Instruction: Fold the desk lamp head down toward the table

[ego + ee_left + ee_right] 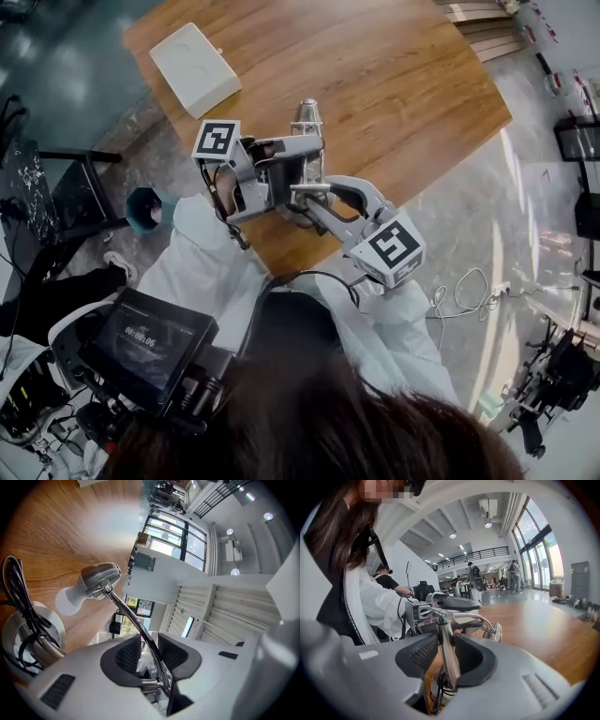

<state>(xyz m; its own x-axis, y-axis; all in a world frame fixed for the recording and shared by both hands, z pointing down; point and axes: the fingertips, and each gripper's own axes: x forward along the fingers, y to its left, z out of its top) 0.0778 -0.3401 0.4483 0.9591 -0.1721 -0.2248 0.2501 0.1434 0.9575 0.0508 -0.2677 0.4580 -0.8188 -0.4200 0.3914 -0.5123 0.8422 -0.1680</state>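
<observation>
A chrome desk lamp stands near the front edge of the wooden table (394, 84); its head (307, 116) points away from me. In the left gripper view the head (97, 579) with a white bulb (70, 601) hangs over the table beside the round base (33, 634) and its black cord. The lamp's thin arm (133, 616) runs between the jaws of my left gripper (149, 648), near one pad, with a gap at the other. My right gripper (446, 651) is shut on the upright post (444, 644), the left gripper (454, 603) just beyond it.
A white box (194, 67) lies at the table's far left corner. A dark chair (75, 187) and a teal cup (145, 208) are at the left on the floor. Cables (459, 286) trail on the floor at the right. People stand far off in the hall.
</observation>
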